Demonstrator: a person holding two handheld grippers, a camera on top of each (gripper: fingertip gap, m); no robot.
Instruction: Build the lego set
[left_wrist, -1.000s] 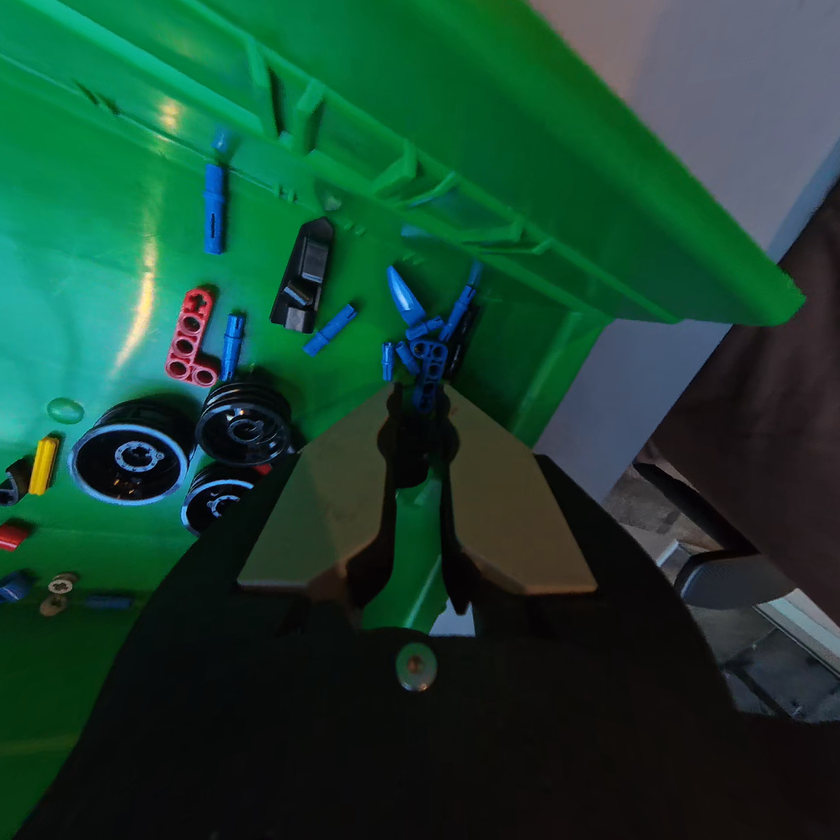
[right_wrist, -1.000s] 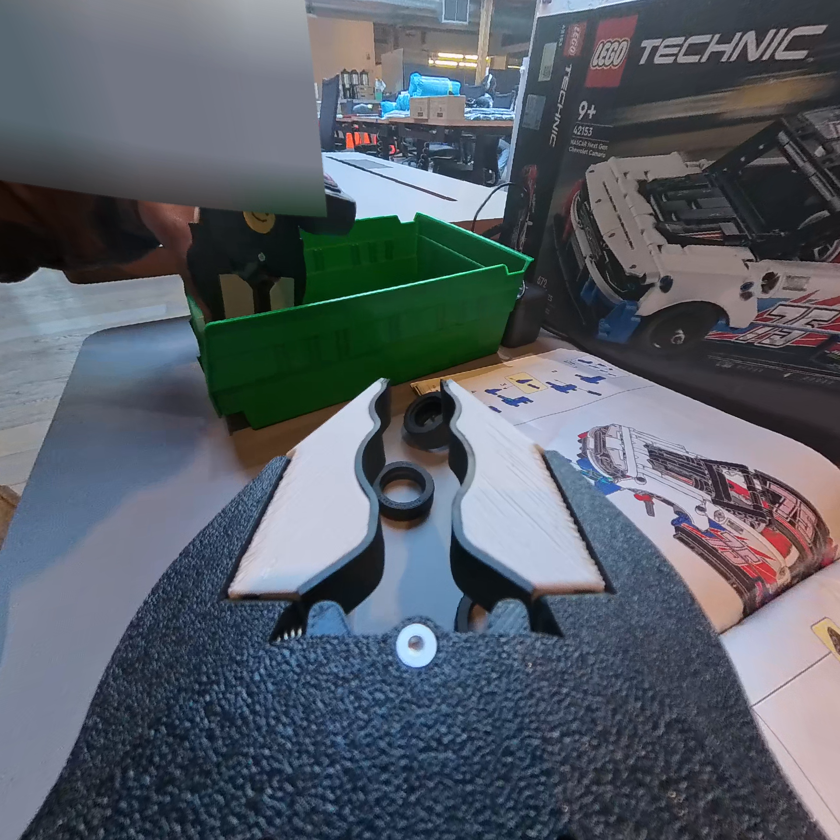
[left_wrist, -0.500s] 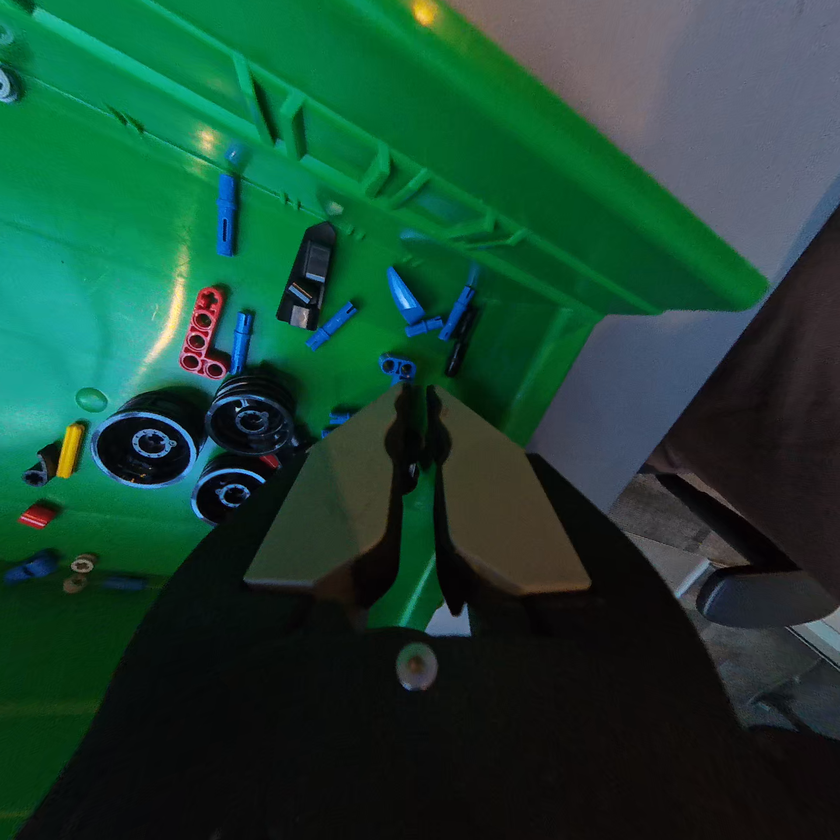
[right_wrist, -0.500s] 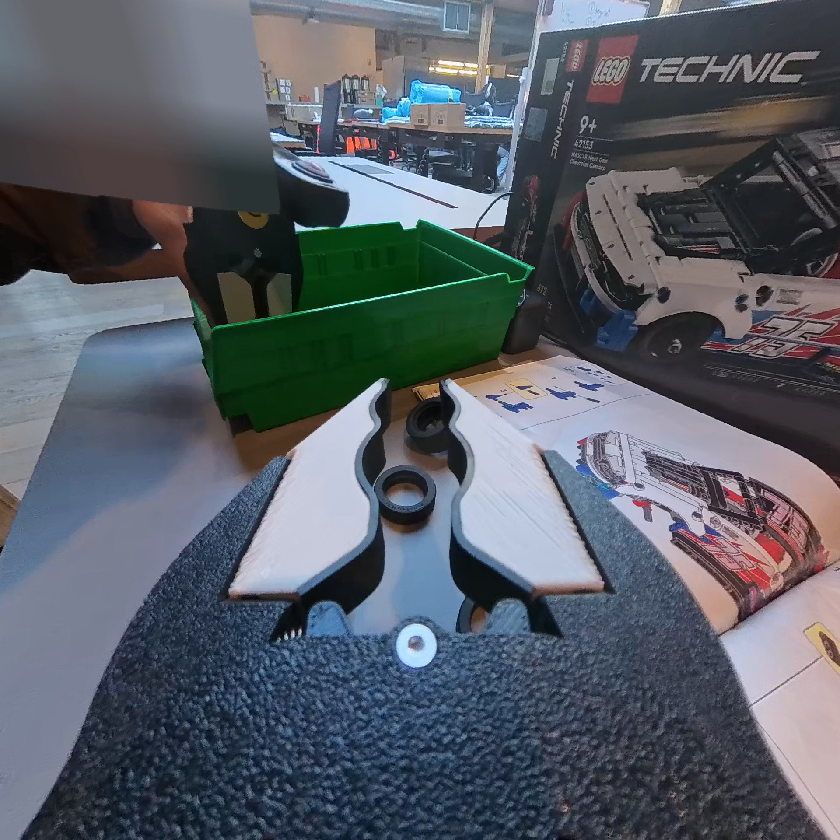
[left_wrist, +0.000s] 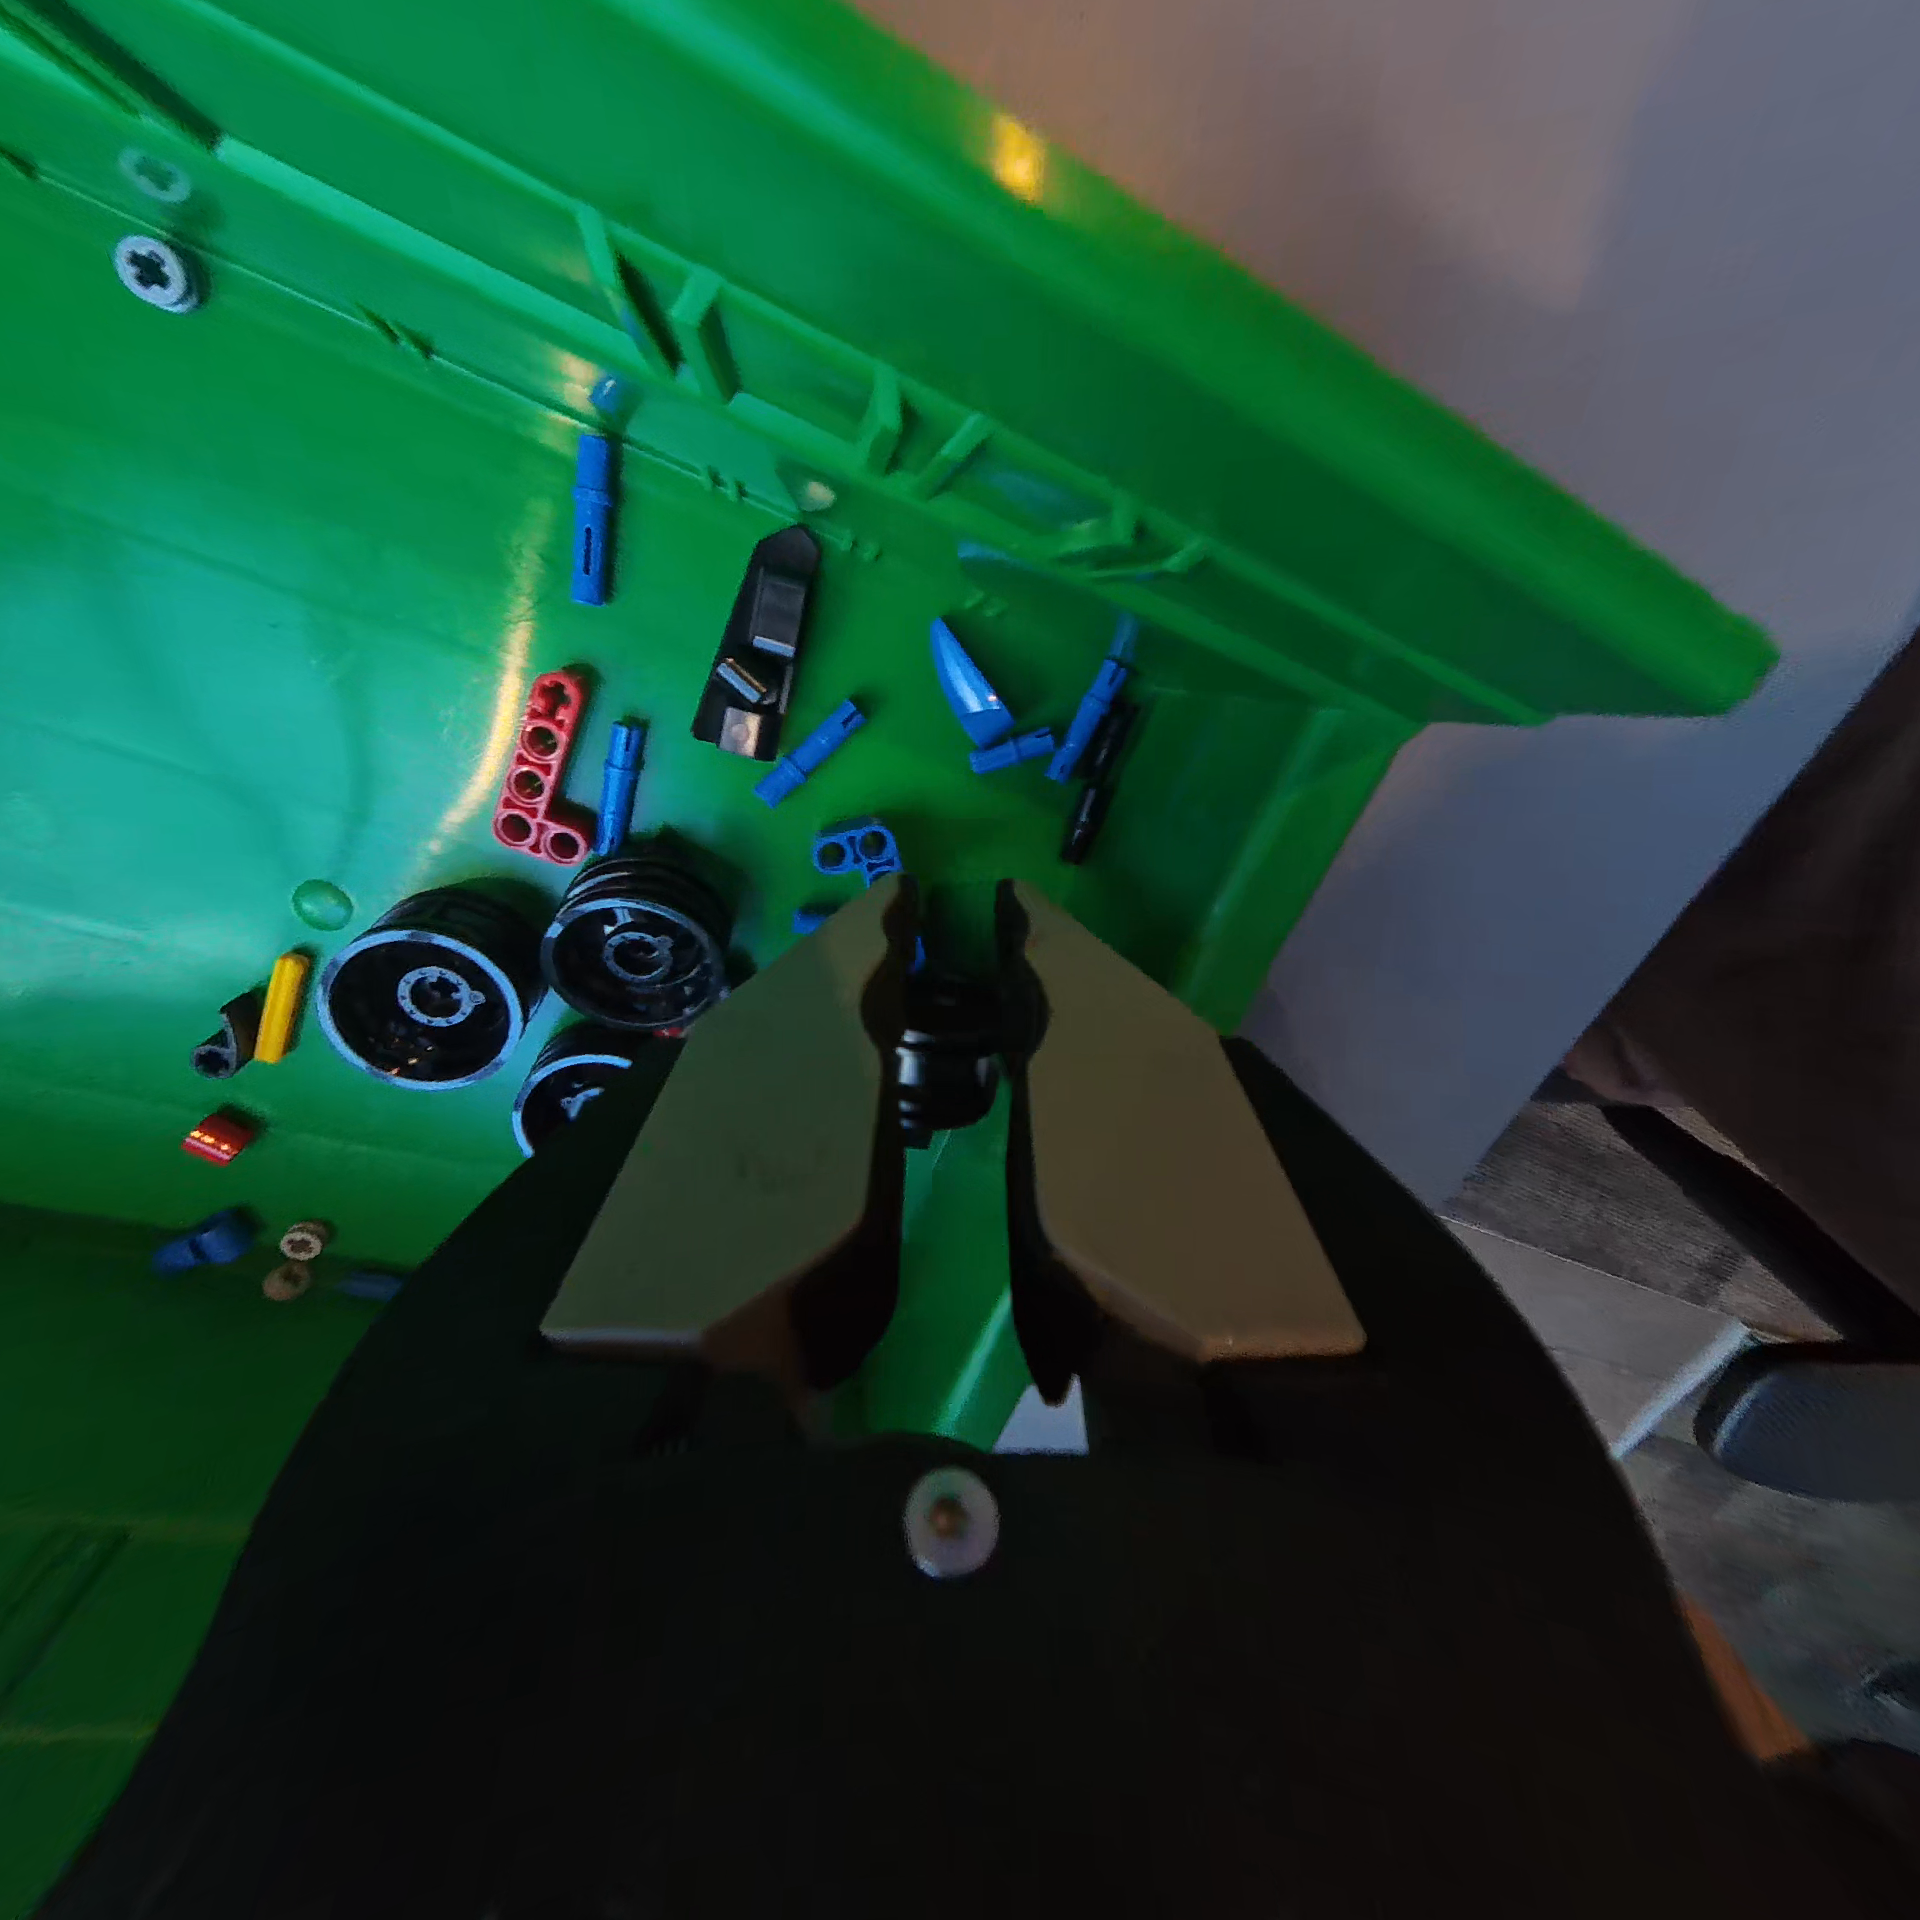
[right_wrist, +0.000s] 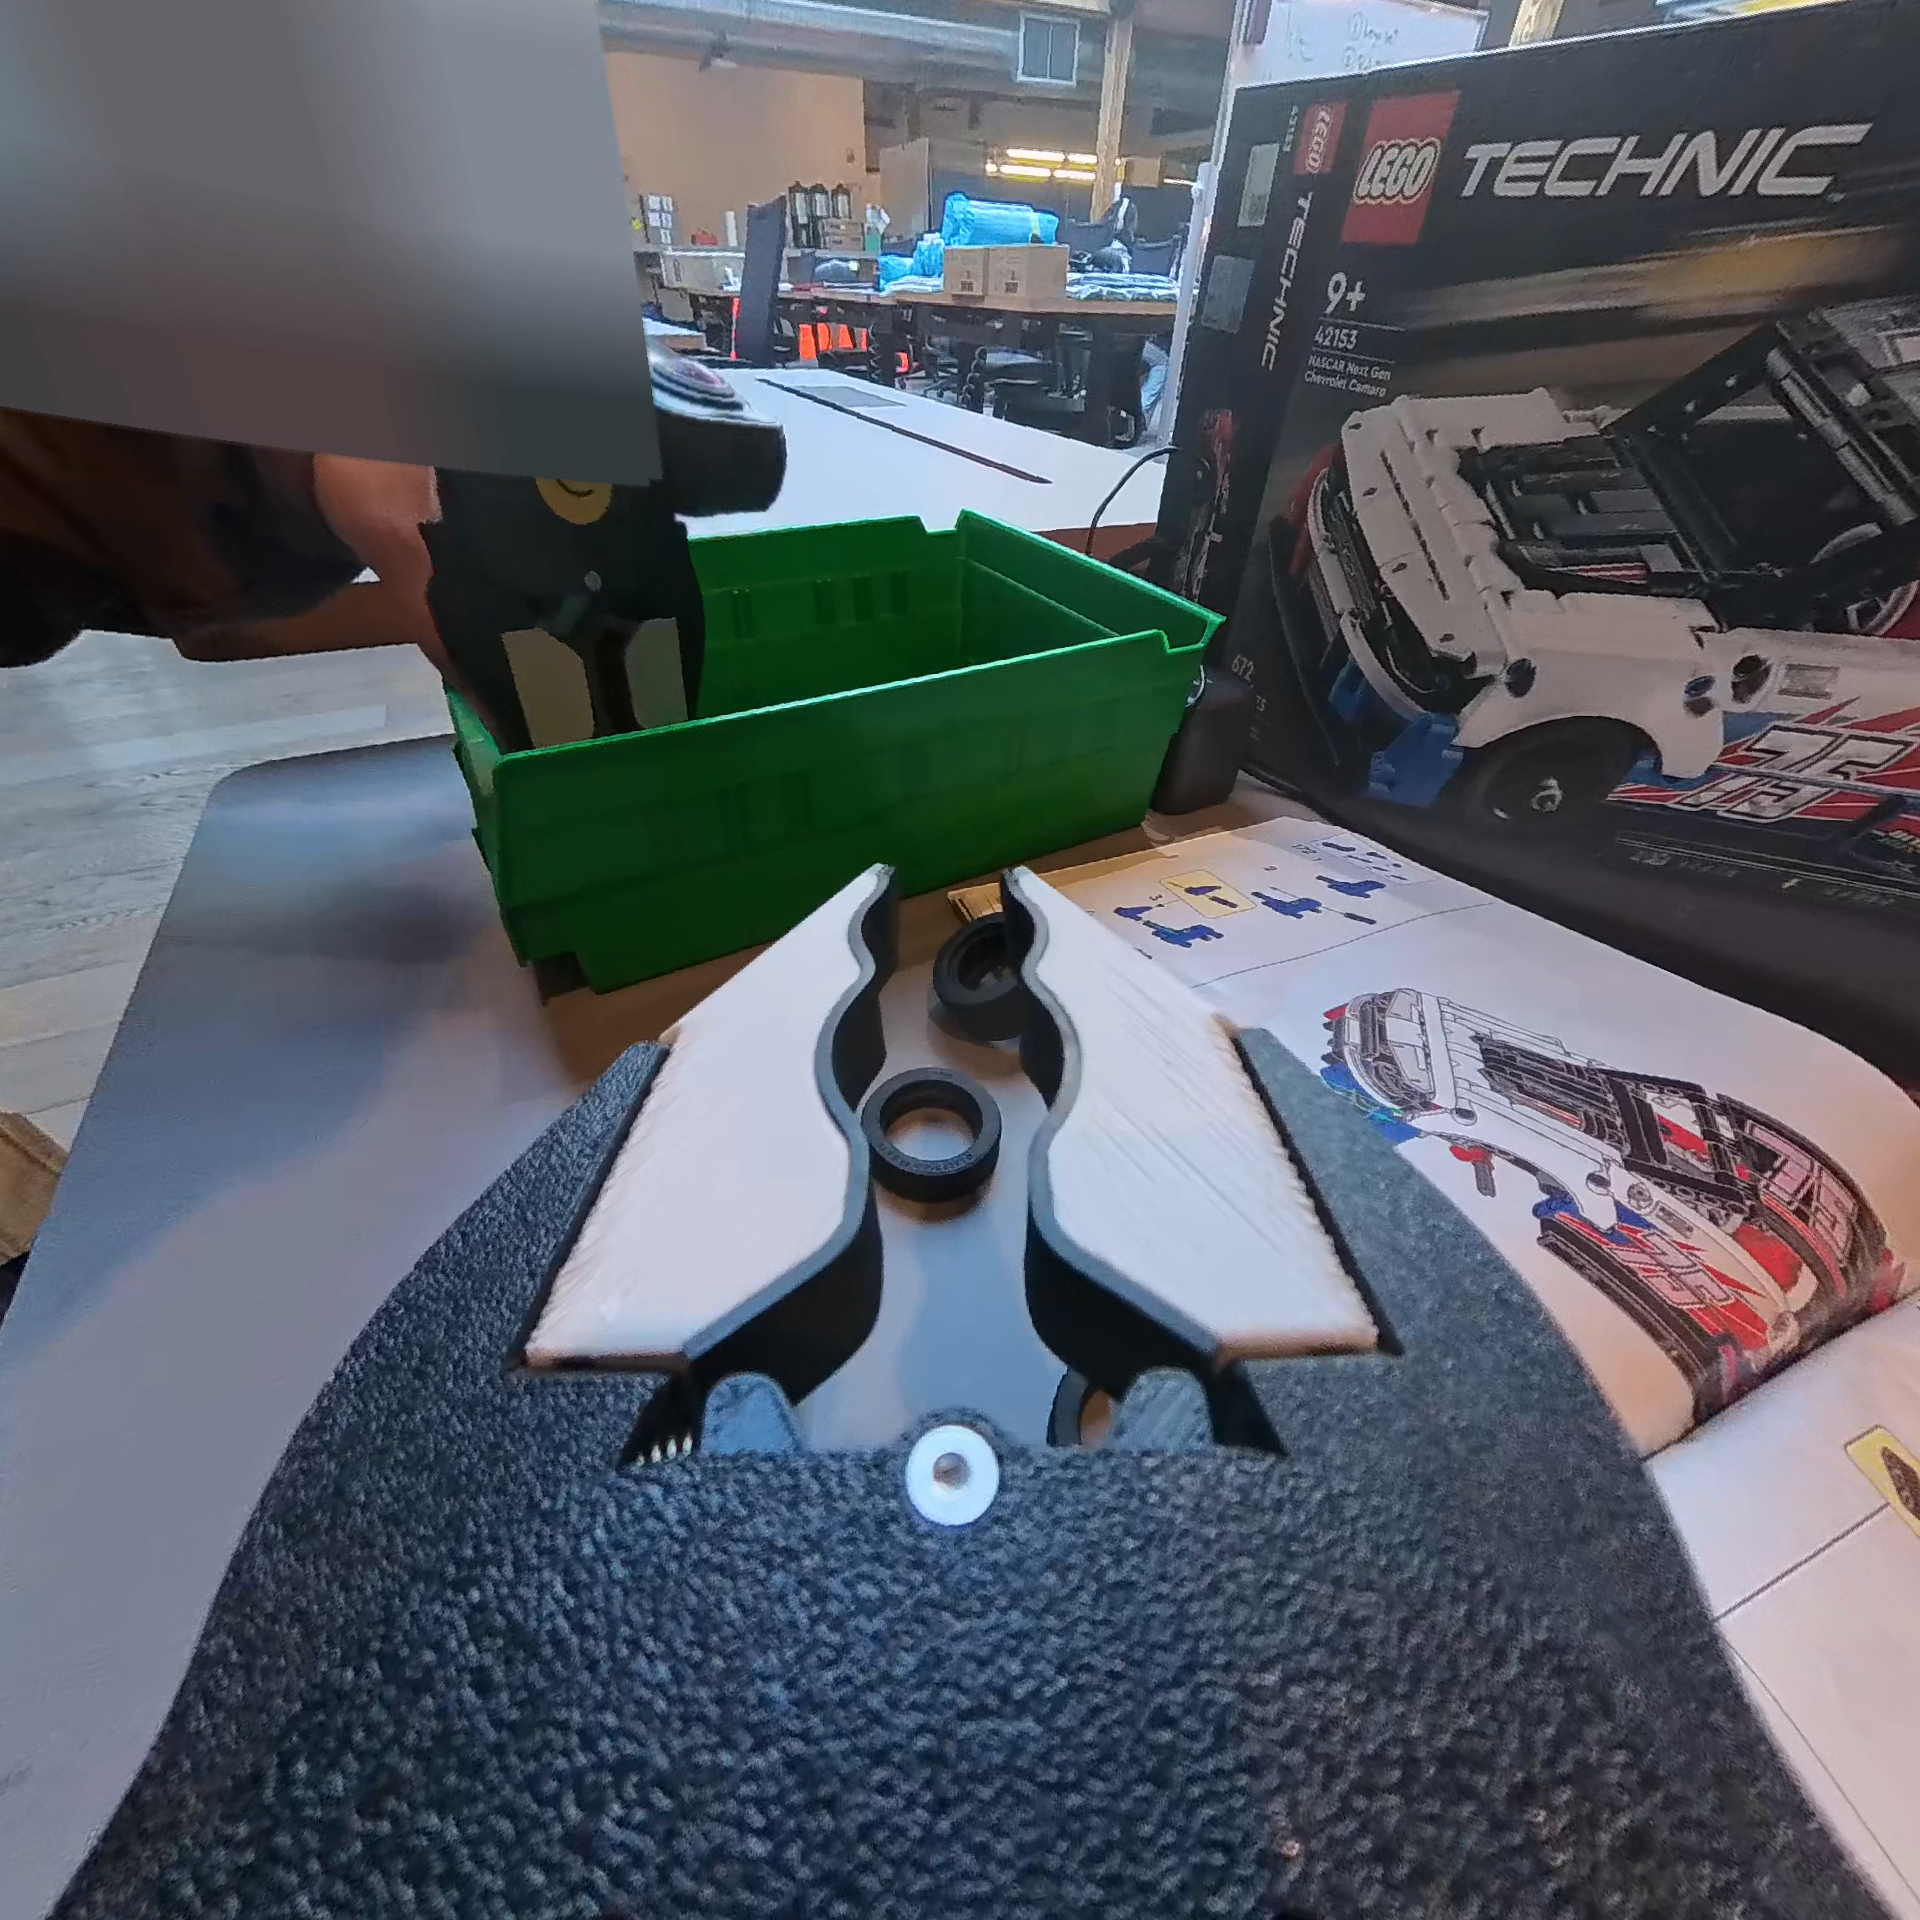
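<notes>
In the left wrist view my left gripper (left_wrist: 951, 904) is inside the green bin (left_wrist: 1039, 312), near its right corner. It is shut on a small black wheel (left_wrist: 940, 1049) held between the fingers. Three more black wheels (left_wrist: 421, 997) lie to its left, with a red L-shaped beam (left_wrist: 540, 769), blue pins (left_wrist: 592, 530) and a black panel piece (left_wrist: 764, 644). In the right wrist view my right gripper (right_wrist: 945, 894) is open and empty, low over the table. A black tyre (right_wrist: 930, 1143) lies between its fingers and a second tyre (right_wrist: 971, 982) lies by the tips. The left gripper (right_wrist: 582, 665) shows there too.
The green bin (right_wrist: 831, 769) stands on the grey table ahead of the right gripper. An open instruction booklet (right_wrist: 1558, 1039) lies to the right, with the set's box (right_wrist: 1558, 468) upright behind it. A person's arm (right_wrist: 208, 540) reaches in from the left. The grippers' ends are close to 20 cm from one another.
My left gripper has closed on the black wheel and drawn back from the blue pieces in the bin's corner, which have scattered. The right gripper has not moved.
</notes>
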